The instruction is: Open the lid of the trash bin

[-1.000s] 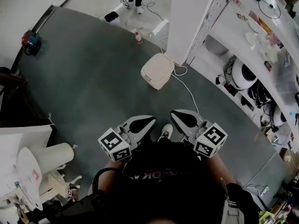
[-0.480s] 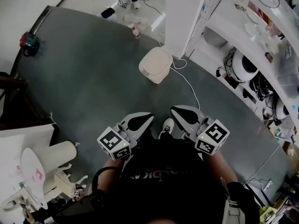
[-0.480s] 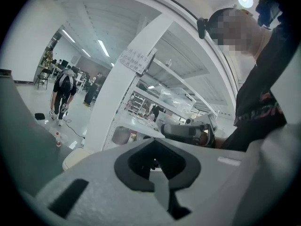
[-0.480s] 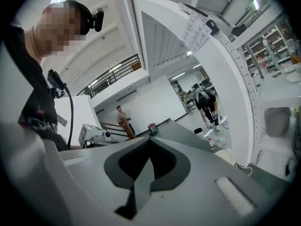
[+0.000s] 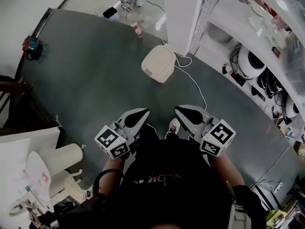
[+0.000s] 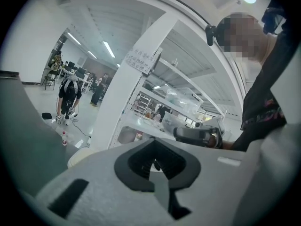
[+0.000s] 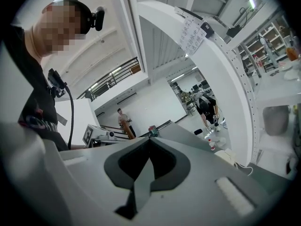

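- While you are standing on the grey floor mat (image 5: 86,80), you are holding both grippers out in front of your body, side by side and apart, each pointing ahead along the floor.
- You are carrying the left gripper (image 5: 144,112) with its jaws pressed fully together, and nothing is sitting between them.
- You are carrying the right gripper (image 5: 177,110) the same way: its jaws are meeting at the tip and gripping nothing.
- Neither gripper is touching the trash bin (image 5: 151,74), which is sitting on the mat well ahead of them, slightly left of the right gripper's line.
- The bin's cream lid (image 5: 160,61) is lying flat and closed.
- The bin is standing just beside the foot of the white column (image 5: 178,13).
- A white cable (image 5: 193,82) is trailing from beside the bin across the mat toward your right gripper's side.
- A small bottle (image 5: 138,31) is standing beyond the bin, near the mat's far edge.
- Your shoe (image 5: 173,127) is showing between the two grippers.
- White shelving (image 5: 248,37) is running along your right, carrying assorted items.
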Demonstrator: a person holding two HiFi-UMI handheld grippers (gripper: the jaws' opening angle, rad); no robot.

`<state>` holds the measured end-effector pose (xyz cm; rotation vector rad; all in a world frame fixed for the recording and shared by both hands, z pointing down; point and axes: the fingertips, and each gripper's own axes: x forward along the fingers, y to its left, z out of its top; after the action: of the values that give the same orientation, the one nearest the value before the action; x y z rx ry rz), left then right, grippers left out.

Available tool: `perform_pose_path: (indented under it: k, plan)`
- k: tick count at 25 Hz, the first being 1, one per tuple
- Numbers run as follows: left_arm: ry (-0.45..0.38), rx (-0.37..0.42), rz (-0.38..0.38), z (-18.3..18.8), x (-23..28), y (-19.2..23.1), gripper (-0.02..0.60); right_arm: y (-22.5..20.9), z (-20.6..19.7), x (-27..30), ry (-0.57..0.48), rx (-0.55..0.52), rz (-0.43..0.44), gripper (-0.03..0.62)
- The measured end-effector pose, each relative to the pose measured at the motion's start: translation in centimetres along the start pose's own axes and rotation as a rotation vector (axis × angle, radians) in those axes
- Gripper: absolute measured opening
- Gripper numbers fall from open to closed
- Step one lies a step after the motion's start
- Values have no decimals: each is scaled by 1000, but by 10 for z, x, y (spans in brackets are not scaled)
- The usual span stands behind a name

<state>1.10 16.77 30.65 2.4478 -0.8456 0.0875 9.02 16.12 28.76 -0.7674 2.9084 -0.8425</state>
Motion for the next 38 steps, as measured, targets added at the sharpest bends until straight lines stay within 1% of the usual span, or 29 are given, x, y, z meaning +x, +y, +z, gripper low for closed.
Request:
perform_pose_path:
  k: [4, 8, 14, 17, 22, 24, 27, 32, 38]
  plan:
    - [6, 7, 14, 6, 7, 11, 2, -10, 3, -3, -18, 14, -15, 8]
    - [14, 12, 28, 11, 11, 38, 2, -19, 5, 5, -26, 26, -36, 8]
    - [42, -3, 36, 12, 27, 103, 2, -43, 14, 29, -29, 35, -104, 8]
    - [76, -20, 30, 7, 36, 145, 2, -55, 17, 47, -35, 55, -152, 8]
    - [176, -73, 19, -13, 51, 218, 2, -74, 28, 84, -49, 89, -229, 8]
    - [219, -82, 9, -20, 57, 243, 2, -80, 33, 98, -59, 108, -259, 8]
    - [260, -89, -1, -31, 67, 282, 2, -92, 32, 121, -59, 139, -299, 8]
    - [329, -95, -6, -66, 88, 345, 2, -116, 8, 155, -21, 196, -364, 8]
    - [354, -164, 29, -115, 115, 411, 2, -140, -30, 173, 33, 265, -439, 8]
